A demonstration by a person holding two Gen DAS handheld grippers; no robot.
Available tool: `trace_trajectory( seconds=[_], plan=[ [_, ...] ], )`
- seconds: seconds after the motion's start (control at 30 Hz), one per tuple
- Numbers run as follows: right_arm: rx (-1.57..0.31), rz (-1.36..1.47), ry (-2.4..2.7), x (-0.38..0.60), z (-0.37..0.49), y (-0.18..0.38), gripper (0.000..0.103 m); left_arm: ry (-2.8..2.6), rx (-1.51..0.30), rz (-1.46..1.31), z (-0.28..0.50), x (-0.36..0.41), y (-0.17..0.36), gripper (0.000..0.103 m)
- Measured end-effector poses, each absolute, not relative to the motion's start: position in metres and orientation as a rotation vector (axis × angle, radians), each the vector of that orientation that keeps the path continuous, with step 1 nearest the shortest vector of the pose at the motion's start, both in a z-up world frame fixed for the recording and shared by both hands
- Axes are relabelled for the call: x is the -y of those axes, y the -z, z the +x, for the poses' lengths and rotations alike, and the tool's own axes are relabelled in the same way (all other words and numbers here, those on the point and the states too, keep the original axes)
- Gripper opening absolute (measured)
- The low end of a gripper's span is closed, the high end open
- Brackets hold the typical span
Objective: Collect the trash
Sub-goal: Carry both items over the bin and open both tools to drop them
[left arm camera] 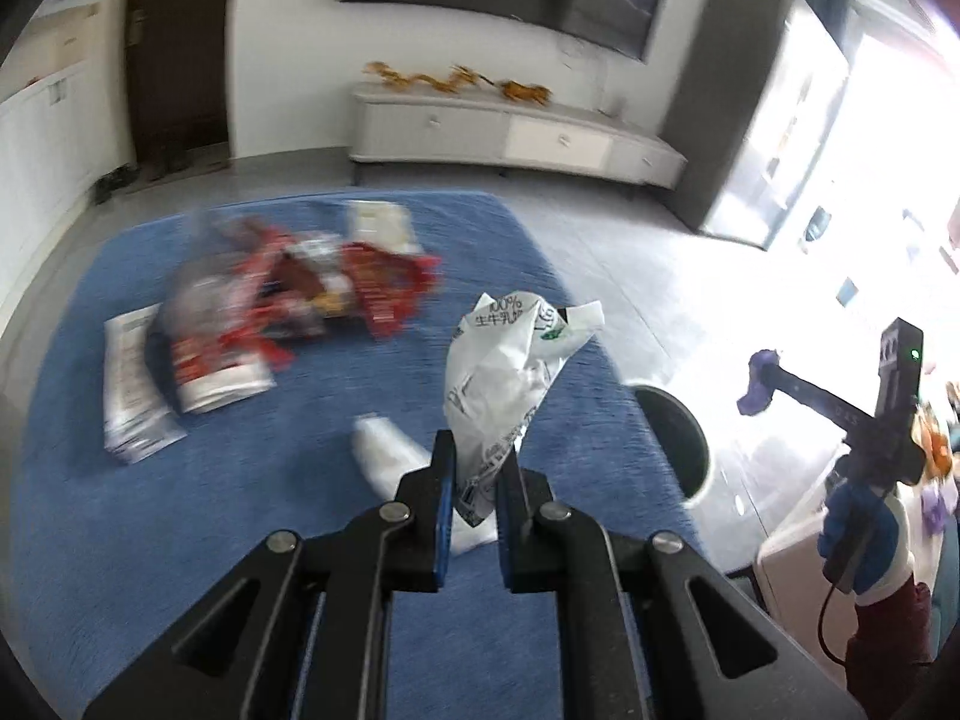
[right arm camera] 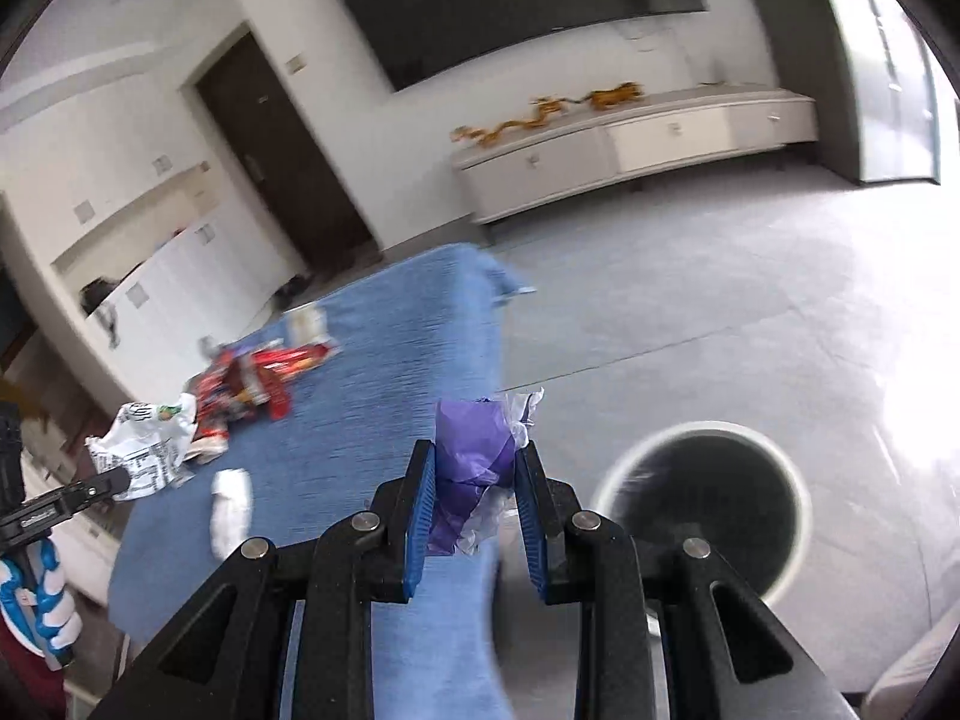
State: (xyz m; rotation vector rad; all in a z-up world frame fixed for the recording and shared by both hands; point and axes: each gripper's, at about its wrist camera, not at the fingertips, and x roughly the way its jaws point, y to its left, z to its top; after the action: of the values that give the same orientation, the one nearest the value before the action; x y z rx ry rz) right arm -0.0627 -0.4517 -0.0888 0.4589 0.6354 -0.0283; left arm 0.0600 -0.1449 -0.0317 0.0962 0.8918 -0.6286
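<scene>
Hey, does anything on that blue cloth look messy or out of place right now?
Yes. A heap of red snack wrappers lies crumpled on the blue cloth, flat packets beside it, and a white object lies on its side nearer the camera.

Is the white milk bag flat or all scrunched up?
Scrunched up. The milk bag is creased and bunched, pinched in the left tongs above the blue cloth.
</scene>
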Motion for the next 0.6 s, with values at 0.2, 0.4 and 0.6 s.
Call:
trace_trajectory(
  seconds=[0.2,0.4,0.6],
  plan=[
    [-0.659,0.518,0.153,0.512,-0.075,0.127,0.025,0.768,-0.935,0.239,0.055,0.256,0.052,0.011],
    [-0.723,0.567,0.244,0.552,-0.078,0.169,0.025,0.840,-0.964,0.389,0.050,0.356,0.088,0.011],
    [-0.780,0.595,0.292,0.579,-0.072,0.201,0.025,0.857,-1.024,0.447,0.058,0.420,0.129,0.012]
  ],
)
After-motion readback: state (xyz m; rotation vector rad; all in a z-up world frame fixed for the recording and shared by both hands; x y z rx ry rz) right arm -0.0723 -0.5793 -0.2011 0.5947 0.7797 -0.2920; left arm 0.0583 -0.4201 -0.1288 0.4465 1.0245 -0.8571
